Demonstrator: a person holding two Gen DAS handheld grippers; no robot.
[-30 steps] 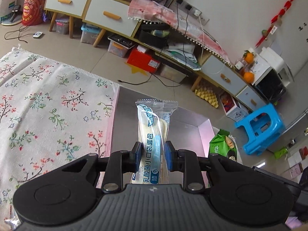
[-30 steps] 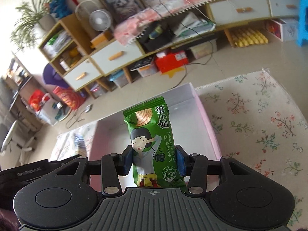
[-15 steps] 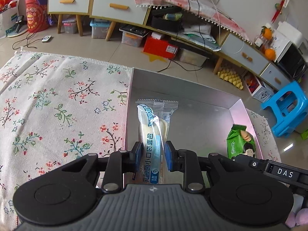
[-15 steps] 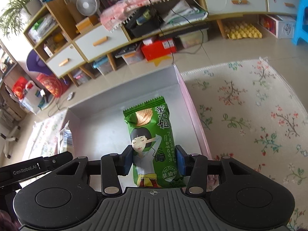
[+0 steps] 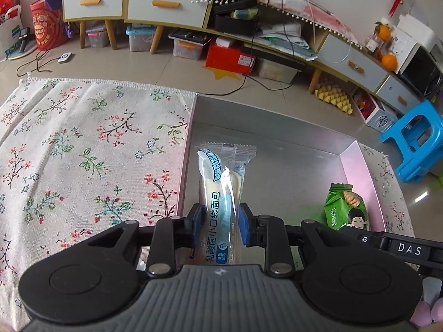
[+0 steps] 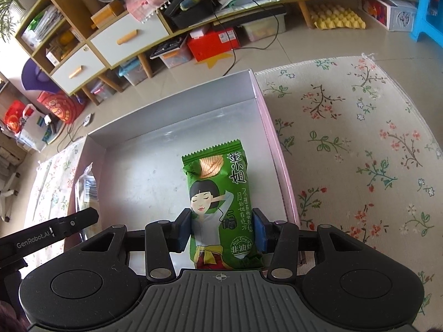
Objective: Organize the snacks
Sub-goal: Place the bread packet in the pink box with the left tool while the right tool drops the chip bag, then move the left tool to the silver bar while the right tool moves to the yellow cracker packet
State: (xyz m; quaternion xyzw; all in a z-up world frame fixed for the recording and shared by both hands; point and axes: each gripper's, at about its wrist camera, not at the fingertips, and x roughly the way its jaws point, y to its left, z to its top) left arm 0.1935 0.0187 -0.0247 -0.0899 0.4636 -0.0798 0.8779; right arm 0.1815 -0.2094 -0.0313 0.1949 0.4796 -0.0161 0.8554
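Green chip packet (image 6: 218, 202) clenched in your right gripper (image 6: 221, 231) and the clear bread-roll wrapper (image 5: 221, 193) clenched in your left gripper (image 5: 220, 225) both hang over the pink-walled box (image 6: 270, 127) on the floral cloth (image 6: 360, 152). Release too high and the slick wrappers could likely skid; your grippers, near each other, might collide.

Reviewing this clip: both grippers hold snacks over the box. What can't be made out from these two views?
- Lower end of the bread pack, left wrist view: hidden behind the left gripper.
- Bottom of the green bag, right wrist view: hidden behind the right gripper.
- Near end of the box, both views: covered by the gripper bodies.
- Whether either snack touches the box floor: cannot tell.
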